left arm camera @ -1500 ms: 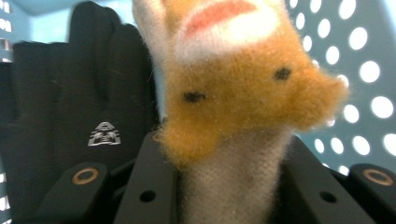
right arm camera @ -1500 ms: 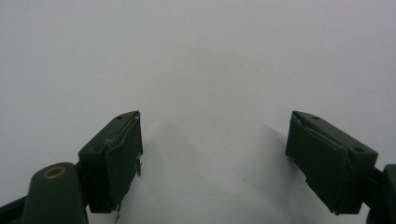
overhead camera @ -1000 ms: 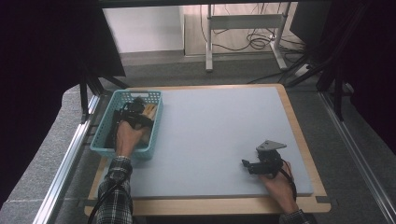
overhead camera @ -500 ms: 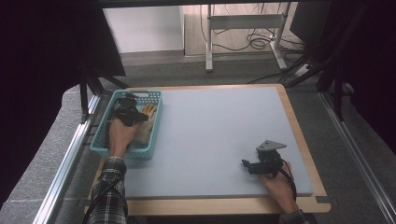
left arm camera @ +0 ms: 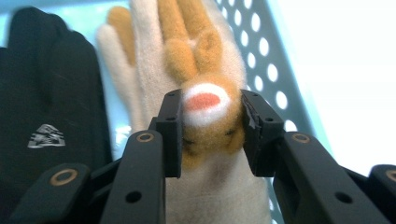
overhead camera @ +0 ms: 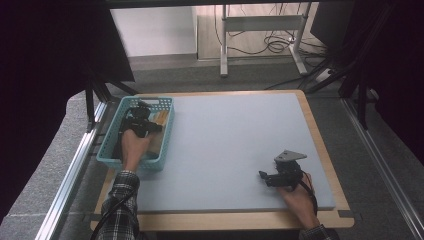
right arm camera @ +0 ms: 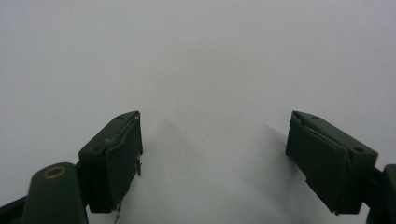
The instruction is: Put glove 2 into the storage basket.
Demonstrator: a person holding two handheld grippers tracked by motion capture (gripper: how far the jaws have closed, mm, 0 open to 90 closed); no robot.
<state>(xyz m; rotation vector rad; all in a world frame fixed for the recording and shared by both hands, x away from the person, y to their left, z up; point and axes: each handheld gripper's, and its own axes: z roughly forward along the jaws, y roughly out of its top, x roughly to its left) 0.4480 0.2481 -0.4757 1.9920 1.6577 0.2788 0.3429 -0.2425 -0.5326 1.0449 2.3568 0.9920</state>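
Closing in over the last second, my left gripper [left arm camera: 211, 122] has drawn its jaws together inside the teal basket [overhead camera: 107, 145], and now the pads pinch a raised orange-and-white fuzzy knob on the cream glove [left arm camera: 154, 70] — a little animal face with a pink nose, by the look of it. Across the table my right gripper [right arm camera: 214, 154] rests with its jaws wide apart and nothing between them, just pale mat below.

I judge the glove light, soft and floppy: fleece that squashes under the pads and will dangle when lifted. The knob gives a decent bite, though being stuffed trim it could slip out or stretch — I'd rather have more of the cream body if it starts to slide. No fear of breakage.

Beside it, touching along one edge, lies a black glove [left arm camera: 44, 102] with a small white logo; it could drag along if the fleece catches. The perforated basket wall [left arm camera: 261, 42] stands close on the other side, so the lift wants to go up before it goes across. Beyond the rim, the grey mat [overhead camera: 235, 145] offers plenty of landing room.
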